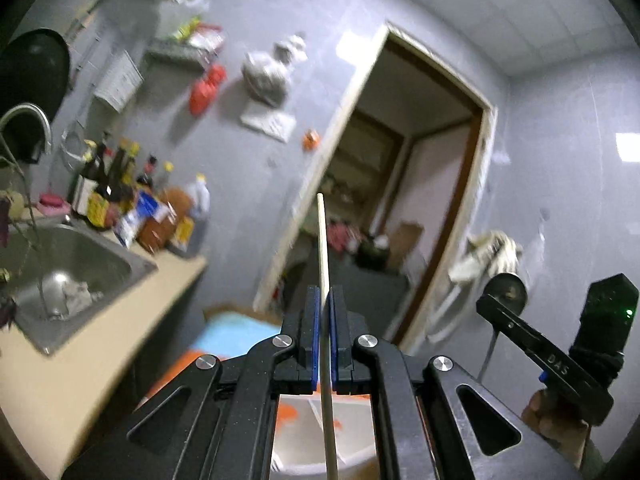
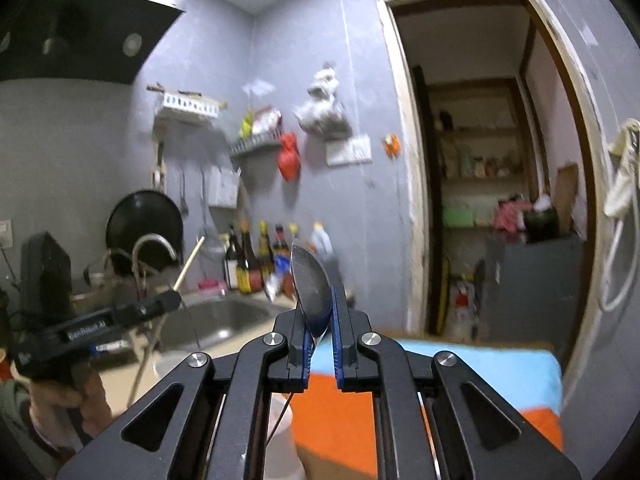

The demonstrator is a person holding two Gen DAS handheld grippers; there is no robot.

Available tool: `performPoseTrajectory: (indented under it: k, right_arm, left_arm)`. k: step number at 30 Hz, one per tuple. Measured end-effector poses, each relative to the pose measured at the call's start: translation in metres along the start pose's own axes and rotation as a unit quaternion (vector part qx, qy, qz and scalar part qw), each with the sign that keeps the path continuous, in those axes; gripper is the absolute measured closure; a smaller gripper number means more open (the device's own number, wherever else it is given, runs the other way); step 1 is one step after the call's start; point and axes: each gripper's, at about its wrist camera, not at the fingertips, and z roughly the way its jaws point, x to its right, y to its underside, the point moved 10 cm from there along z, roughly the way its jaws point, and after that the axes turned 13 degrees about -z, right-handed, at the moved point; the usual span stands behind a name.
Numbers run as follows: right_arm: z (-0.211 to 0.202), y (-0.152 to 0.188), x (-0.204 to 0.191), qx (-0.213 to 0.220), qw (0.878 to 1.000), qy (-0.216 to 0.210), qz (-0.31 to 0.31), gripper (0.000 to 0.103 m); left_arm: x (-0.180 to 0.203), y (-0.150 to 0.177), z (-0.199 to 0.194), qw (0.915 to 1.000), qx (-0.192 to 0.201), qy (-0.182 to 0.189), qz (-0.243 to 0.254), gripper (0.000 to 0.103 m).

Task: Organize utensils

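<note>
My left gripper [image 1: 325, 300] is shut on a pale wooden chopstick [image 1: 323, 248] that stands upright between the blue pads and runs down past the jaws over a white container [image 1: 304, 440]. My right gripper [image 2: 320, 300] is shut on a metal spoon [image 2: 310, 280], bowl end up and sticking out above the pads. The left gripper with its chopstick [image 2: 191, 258] also shows at the left of the right wrist view. The right gripper's body [image 1: 540, 352] shows at the right of the left wrist view.
A steel sink [image 1: 64, 268] with a tap [image 2: 154, 244] sits in the beige counter [image 1: 80, 360] on the left. Sauce bottles [image 1: 120, 188] stand behind it. A blue and orange cloth [image 2: 460, 364] lies below. An open doorway [image 2: 480, 160] is on the right.
</note>
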Motion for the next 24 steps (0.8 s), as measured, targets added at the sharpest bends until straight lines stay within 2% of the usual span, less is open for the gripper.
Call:
performPoseTrajectory:
  k: [5, 11, 18, 24]
  right_arm:
    - [0.027, -0.013, -0.021, 0.036, 0.998, 0.029, -0.043, 0.097]
    - [0.054, 0.003, -0.041, 0.049, 0.992, 0.063, -0.101, 0.097]
    - [0.068, 0.043, -0.056, 0.019, 0.989, 0.051, -0.134, 0.097]
    - [0.068, 0.065, -0.06, -0.008, 0.991, 0.027, -0.127, 0.096]
  left_arm:
    - [-0.035, -0.029, 0.002, 0.9976, 0.069, -0.009, 0.0, 0.101]
    - [-0.068, -0.031, -0.001, 0.9926, 0.112, -0.046, 0.0, 0.101]
    - [-0.07, -0.008, 0.002, 0.9899, 0.122, -0.064, 0.032, 0.101]
    - [-0.067, 0.015, 0.007, 0.9913, 0.103, -0.065, 0.05, 0.101]
